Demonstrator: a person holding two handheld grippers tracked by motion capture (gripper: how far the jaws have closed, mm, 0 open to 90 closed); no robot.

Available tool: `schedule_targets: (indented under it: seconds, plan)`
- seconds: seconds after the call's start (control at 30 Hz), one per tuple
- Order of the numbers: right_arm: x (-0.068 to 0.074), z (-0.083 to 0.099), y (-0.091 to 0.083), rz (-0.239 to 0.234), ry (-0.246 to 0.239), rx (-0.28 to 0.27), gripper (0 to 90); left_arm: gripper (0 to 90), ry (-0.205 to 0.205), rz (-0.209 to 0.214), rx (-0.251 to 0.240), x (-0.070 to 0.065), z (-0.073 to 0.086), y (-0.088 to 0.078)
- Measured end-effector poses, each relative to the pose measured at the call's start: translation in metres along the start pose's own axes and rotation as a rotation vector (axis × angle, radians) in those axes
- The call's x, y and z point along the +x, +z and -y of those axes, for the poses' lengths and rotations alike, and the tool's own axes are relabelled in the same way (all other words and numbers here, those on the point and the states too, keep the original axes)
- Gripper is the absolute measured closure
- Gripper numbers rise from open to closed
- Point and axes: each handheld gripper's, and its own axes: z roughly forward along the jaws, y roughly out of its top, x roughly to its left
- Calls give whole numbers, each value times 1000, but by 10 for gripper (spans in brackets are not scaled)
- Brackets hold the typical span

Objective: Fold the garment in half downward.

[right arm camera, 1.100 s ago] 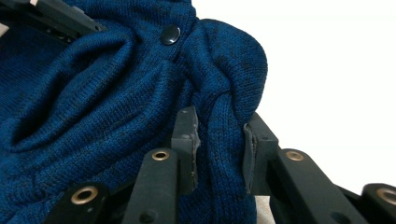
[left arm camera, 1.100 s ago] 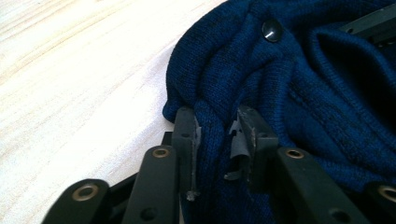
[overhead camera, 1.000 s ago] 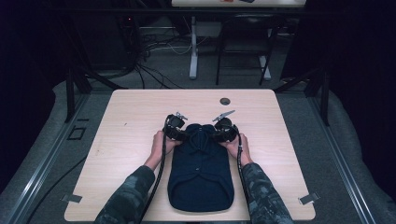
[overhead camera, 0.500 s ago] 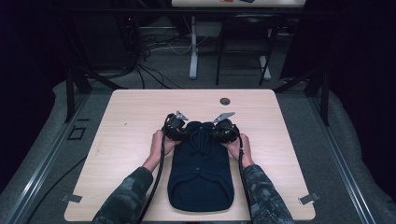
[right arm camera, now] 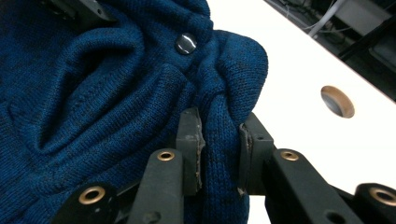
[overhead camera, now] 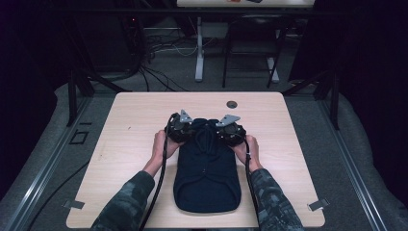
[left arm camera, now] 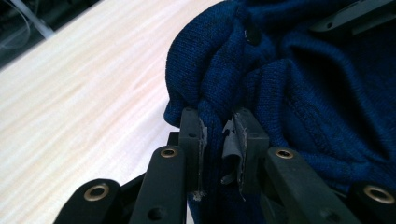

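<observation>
High view. Tabletop point(overhead camera: 130, 144): pale wood, with a round cable hole point(overhead camera: 232, 104) near its far edge. Navy knitted garment point(overhead camera: 207, 178): laid folded at the centre of the near half, long axis running away from the person, far end bunched between the two tools. Left tool point(overhead camera: 188, 131): held at the garment's far-left corner, grey plate uppermost, cable trailing back along the forearm. Left hand point(overhead camera: 161, 144): wrapped around the tool body from behind, forearm in a camouflage sleeve entering from the bottom edge. Right tool point(overhead camera: 222, 130): set at the far-right corner, mirroring the left. Right hand point(overhead camera: 244, 148): curled around its tool likewise, forearm angled inward.

Left gripper view. A vertical fold of the knit is seen pinched between the two black jaws, which are clenched on it; a worn grey pad point(left arm camera: 229, 148) is peeled and curled on the right-hand jaw. A dark button point(left arm camera: 252, 33) is seen above.

Right gripper view. The jaws are seen clamped on a thick ridge of the knit at the garment's edge, the cable hole beyond.
</observation>
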Motion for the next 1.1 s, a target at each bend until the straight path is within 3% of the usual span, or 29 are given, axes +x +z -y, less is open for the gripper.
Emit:
schedule_targets:
  seconds: [0.13, 0.2, 0.53, 0.67, 0.83, 1.1]
  plan:
    - [4, -3, -4, 44, -35, -26, 737, 770, 25, -25, -27, -3, -3, -4]
    - [5, -5, -7, 62, -49, -45, 738, 770, 61, -49, -53, -6, -7, -9]
    - [5, -11, -21, 140, -89, -127, 739, 773, 122, -107, -130, -8, -18, -25]
    - [5, -18, -35, 217, -123, -212, 741, 773, 177, -144, -189, -8, -27, -37]
    - [6, -18, -42, 232, -145, -250, 742, 773, 188, -142, -231, -9, -26, -46]
    - [20, -9, -49, 266, -207, -298, 745, 774, 221, -148, -268, -18, -16, -53]
